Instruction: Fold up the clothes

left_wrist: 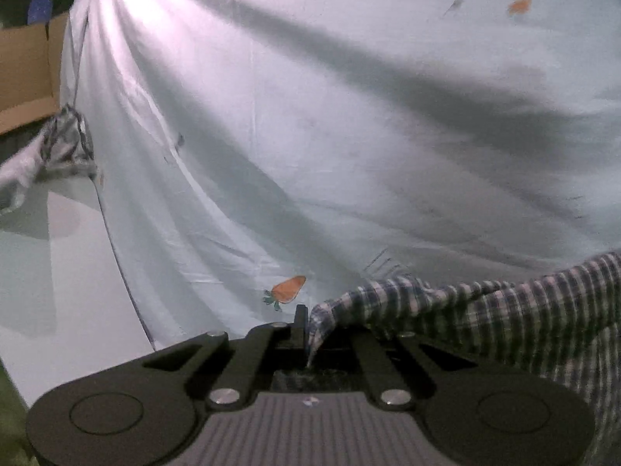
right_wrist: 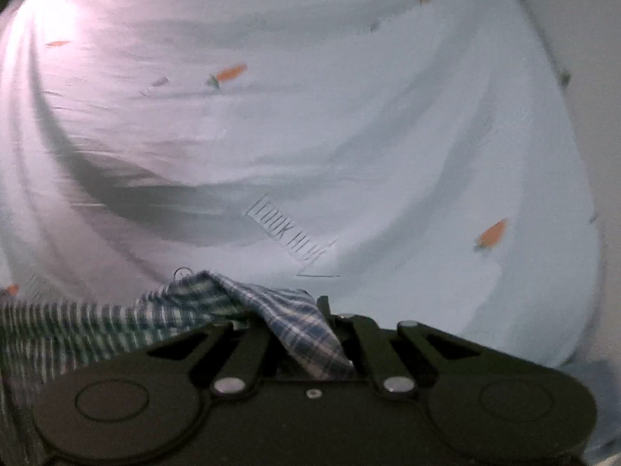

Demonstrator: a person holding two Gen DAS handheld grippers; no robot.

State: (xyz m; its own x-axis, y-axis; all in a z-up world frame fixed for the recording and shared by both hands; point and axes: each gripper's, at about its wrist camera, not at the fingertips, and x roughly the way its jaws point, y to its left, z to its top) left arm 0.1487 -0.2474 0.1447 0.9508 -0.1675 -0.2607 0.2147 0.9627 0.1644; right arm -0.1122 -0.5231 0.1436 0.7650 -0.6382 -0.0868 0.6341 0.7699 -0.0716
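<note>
A blue and white plaid garment (left_wrist: 485, 310) hangs from my left gripper (left_wrist: 306, 326), which is shut on its edge; the cloth stretches away to the right. In the right wrist view the same plaid garment (right_wrist: 240, 303) is pinched in my right gripper (right_wrist: 310, 318), shut on it, and the cloth runs off to the left. Both grippers hold the garment above a pale blue sheet with carrot prints (left_wrist: 310, 136), which also shows in the right wrist view (right_wrist: 349, 136).
A cardboard box (left_wrist: 27, 73) stands at the far left. Another crumpled plaid cloth (left_wrist: 66, 147) lies beside the sheet's left edge. A white surface (left_wrist: 70, 291) shows left of the sheet. The sheet is wrinkled and streaked with shadows.
</note>
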